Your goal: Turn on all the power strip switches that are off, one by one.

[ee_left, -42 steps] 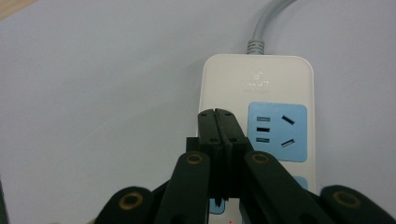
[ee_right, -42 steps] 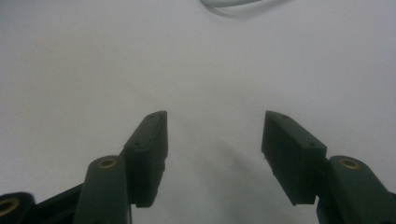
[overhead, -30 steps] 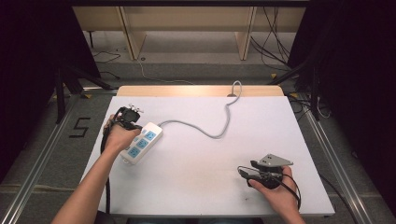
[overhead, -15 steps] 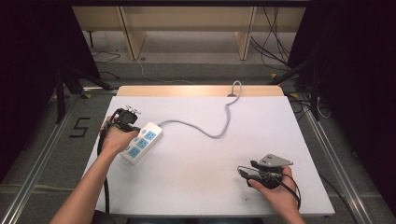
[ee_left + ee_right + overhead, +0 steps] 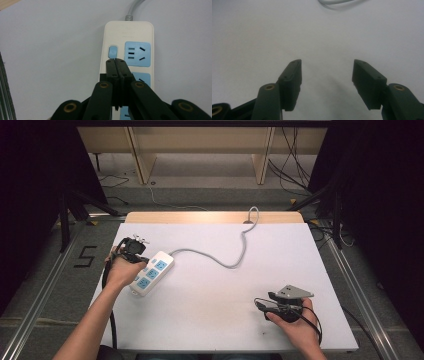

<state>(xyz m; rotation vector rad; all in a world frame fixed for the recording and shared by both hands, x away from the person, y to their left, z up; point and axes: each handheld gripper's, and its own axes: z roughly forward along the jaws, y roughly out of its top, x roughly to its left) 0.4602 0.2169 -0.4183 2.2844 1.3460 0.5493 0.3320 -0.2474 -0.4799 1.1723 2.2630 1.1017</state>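
The left gripper [image 5: 134, 251] has edged slightly toward seven o'clock along the power strip [image 5: 151, 272]; its closed tips now seem to meet the switch [image 5: 113, 51].

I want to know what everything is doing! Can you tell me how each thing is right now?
Left tongs: shut, tips at the power strip's blue switch.
Right tongs: open, holding nothing, over bare table.
Power strip: lying flat, nothing plugged into the sockets in view.
Blue switch: on or off cannot be told.
Grey cord: loose, snaking to the table's far edge.
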